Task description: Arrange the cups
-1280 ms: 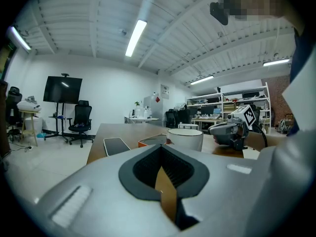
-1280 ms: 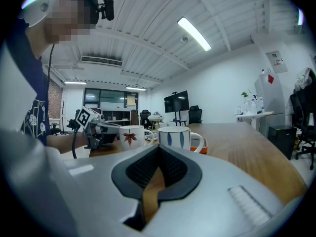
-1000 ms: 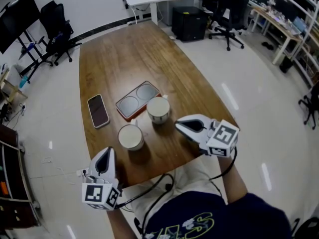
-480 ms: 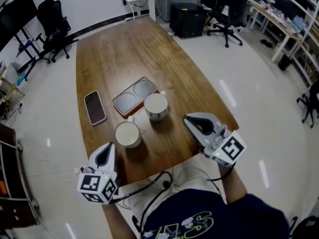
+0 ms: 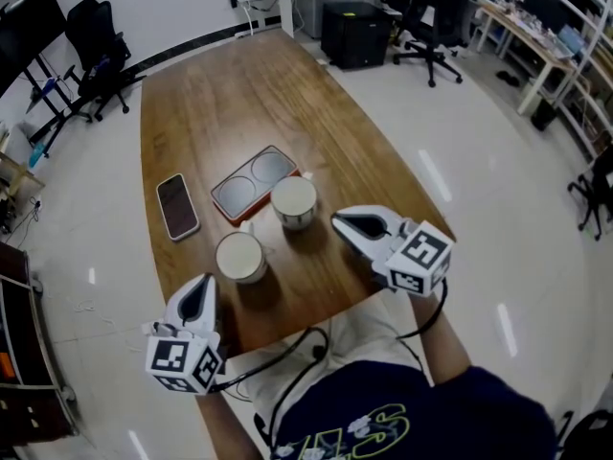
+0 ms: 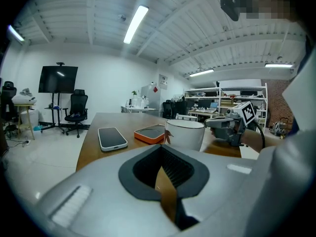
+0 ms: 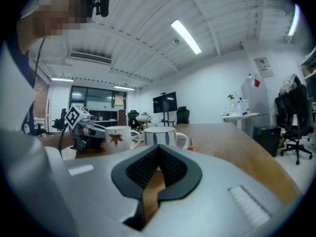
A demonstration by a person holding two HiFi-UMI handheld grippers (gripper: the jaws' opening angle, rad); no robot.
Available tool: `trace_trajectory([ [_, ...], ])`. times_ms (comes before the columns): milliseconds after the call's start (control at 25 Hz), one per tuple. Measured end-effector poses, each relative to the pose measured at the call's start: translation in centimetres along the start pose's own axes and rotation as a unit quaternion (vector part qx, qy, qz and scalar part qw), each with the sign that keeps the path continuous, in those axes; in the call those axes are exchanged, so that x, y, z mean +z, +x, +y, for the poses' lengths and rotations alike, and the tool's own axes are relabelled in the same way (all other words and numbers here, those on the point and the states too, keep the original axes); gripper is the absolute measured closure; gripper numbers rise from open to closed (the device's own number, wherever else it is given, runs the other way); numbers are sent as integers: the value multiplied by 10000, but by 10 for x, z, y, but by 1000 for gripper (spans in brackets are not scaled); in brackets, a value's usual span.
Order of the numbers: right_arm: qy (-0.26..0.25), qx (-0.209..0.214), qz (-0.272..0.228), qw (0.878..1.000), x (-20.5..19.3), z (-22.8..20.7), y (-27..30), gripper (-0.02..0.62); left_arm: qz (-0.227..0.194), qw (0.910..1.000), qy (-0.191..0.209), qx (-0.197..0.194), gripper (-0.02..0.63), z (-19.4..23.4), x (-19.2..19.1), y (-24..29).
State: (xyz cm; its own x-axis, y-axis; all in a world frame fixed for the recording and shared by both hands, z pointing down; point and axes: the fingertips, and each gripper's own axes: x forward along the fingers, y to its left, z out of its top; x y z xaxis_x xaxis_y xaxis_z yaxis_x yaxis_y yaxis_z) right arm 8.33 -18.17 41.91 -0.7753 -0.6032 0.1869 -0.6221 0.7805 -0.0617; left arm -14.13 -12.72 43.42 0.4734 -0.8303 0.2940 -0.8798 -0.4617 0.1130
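Two white cups stand on the wooden table [image 5: 211, 103]. The blue-striped cup [image 5: 293, 201] [image 7: 160, 135] is next to an orange two-hollow tray [image 5: 257, 182]. The cup with a red leaf [image 5: 240, 257] [image 6: 185, 134] [image 7: 116, 137] stands nearer to me, to its left. My right gripper [image 5: 341, 222] [image 7: 159, 146] is shut and empty, hovering just right of the striped cup, pointing at it. My left gripper [image 5: 200, 293] [image 6: 161, 147] is shut and empty at the table's near edge, short of the leaf cup. Each gripper shows in the other's view.
A phone [image 5: 177, 205] [image 6: 111, 138] lies face up left of the tray. Beyond the tray the tabletop runs far back. Office chairs [image 5: 431, 27], a black box [image 5: 354, 32] and desks stand on the white floor around the table.
My right gripper swung out to the right and then came back in toward the striped cup. The left gripper stayed about where it was. Both cups are unmoved.
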Motion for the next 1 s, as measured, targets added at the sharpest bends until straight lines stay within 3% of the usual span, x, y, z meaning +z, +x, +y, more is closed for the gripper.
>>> trace_trajectory([
  [280,23,-259,-43,9997,4,-8,3,591,-621,9978,203,102,603,-3,17,-15],
  [720,-2,-123,-30,9999,2,-5,4,592,-635,9977,190,120,603,-2,15,-16],
  [840,-45,106,5,9999,0,0,5,593,-577,9981,180,90,603,-2,14,-14],
  [1000,-180,848,53,9962,1,21,8,593,-348,9993,100,67,603,-1,8,-9],
])
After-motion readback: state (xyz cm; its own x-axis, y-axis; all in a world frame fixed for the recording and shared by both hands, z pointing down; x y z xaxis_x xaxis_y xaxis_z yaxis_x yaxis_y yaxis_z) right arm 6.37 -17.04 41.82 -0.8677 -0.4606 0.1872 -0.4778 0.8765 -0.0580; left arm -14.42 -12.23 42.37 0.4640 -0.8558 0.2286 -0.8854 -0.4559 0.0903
